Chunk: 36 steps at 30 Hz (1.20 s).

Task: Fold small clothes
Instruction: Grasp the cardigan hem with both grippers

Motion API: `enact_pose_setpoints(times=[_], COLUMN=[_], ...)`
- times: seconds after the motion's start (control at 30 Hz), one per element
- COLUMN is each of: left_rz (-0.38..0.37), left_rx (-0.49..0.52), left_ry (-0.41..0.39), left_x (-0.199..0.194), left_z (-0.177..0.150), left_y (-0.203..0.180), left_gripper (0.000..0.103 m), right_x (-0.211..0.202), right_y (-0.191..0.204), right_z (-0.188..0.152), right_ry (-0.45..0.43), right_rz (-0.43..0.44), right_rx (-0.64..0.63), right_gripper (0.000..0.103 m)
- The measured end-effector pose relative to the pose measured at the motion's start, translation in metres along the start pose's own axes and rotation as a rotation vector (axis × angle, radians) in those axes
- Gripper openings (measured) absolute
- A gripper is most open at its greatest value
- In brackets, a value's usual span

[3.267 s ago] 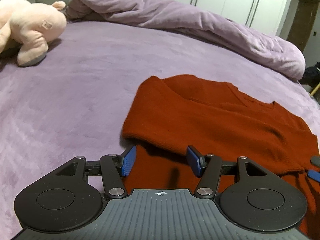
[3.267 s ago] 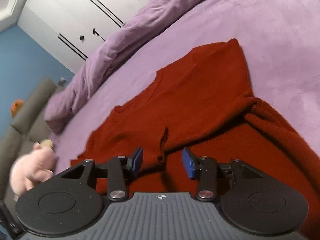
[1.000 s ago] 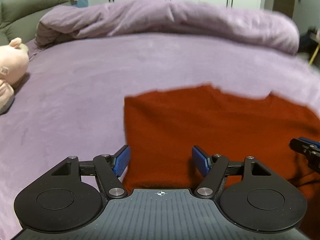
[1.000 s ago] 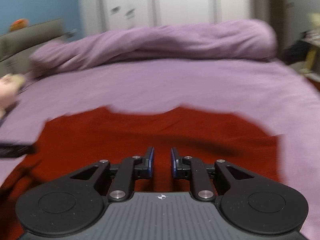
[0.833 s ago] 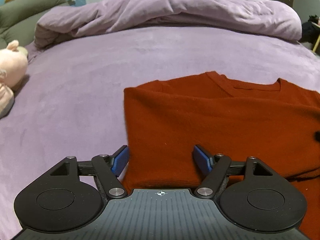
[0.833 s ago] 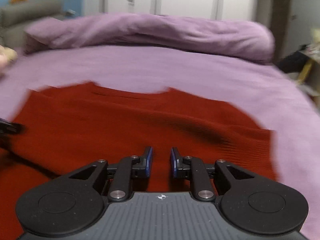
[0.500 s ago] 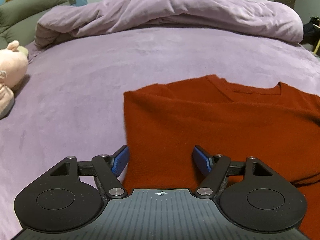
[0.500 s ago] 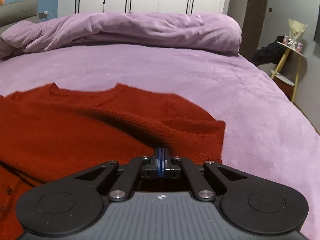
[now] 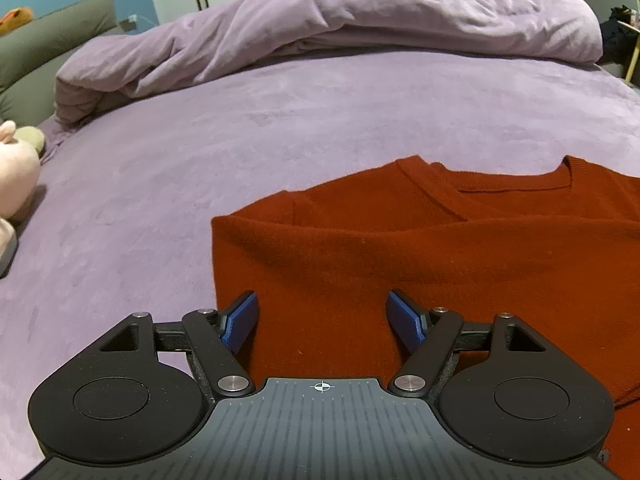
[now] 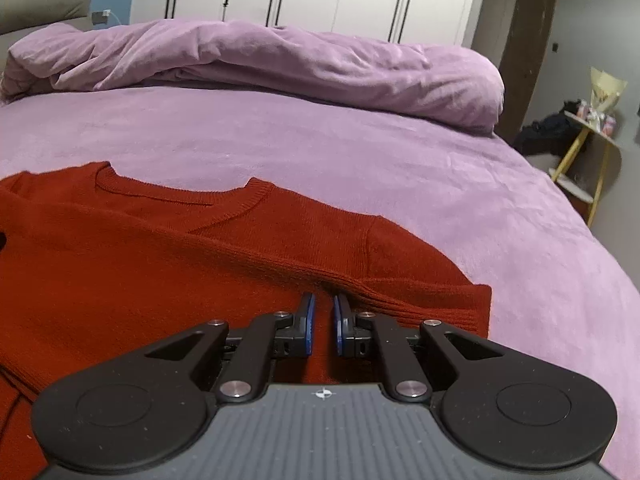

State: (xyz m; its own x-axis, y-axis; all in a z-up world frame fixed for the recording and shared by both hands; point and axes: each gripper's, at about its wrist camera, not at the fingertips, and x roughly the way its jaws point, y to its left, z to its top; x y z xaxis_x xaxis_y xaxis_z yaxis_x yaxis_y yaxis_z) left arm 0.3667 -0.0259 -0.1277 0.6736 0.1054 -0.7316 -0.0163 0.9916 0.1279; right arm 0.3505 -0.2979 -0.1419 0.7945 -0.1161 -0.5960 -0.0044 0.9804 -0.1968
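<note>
On the purple bed (image 9: pixel 280 128) lies the soft, limp red sweater (image 9: pixel 400 248), best pinched at doubled edges; left gripper (image 9: pixel 322 316) gapes empty, right gripper (image 10: pixel 323 320) has just reopened slightly, pads apart.

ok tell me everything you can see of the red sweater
The sweater is rust-red fine knit with a ribbed V-neck collar. It lies flat on the purple bed, neck pointing away from the cameras, and a ribbed-cuffed sleeve is folded across its chest. The left gripper is wide open over its left edge. The right gripper, its jaws just having opened a little to a narrow gap, is at the sleeve's fold; contact is unclear.
</note>
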Motion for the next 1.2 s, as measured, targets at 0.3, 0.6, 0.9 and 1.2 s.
enact_pose_setpoints(times=[0.3, 0.6, 0.9, 1.2], left_rz=[-0.014, -0.233, -0.255, -0.361], left_rx=[-0.006, 0.025, -0.043, -0.162], left_ry=[0.047, 0.108, 0.273, 0.304], left_x=[-0.01, -0.112, -0.174, -0.181], left_z=[0.001, -0.097, -0.203, -0.215], left_y=[0.012, 0.079, 0.12, 0.128], left_gripper=[0.083, 0.086, 0.086, 0.069], right_x=[-0.001, -0.116, -0.259, -0.267], right_y=[-0.002, -0.04, -0.084, -0.096], right_z=[-0.003, -0.044, -0.161, -0.189], right_ry=[-0.003, 0.084, 0.202, 0.318], right_rz=[0.015, 0.191, 0.143, 0.26], right_rx=[-0.003, 0.183, 0.254, 0.442], right_gripper=[0.009, 0.051, 0.069, 0.05])
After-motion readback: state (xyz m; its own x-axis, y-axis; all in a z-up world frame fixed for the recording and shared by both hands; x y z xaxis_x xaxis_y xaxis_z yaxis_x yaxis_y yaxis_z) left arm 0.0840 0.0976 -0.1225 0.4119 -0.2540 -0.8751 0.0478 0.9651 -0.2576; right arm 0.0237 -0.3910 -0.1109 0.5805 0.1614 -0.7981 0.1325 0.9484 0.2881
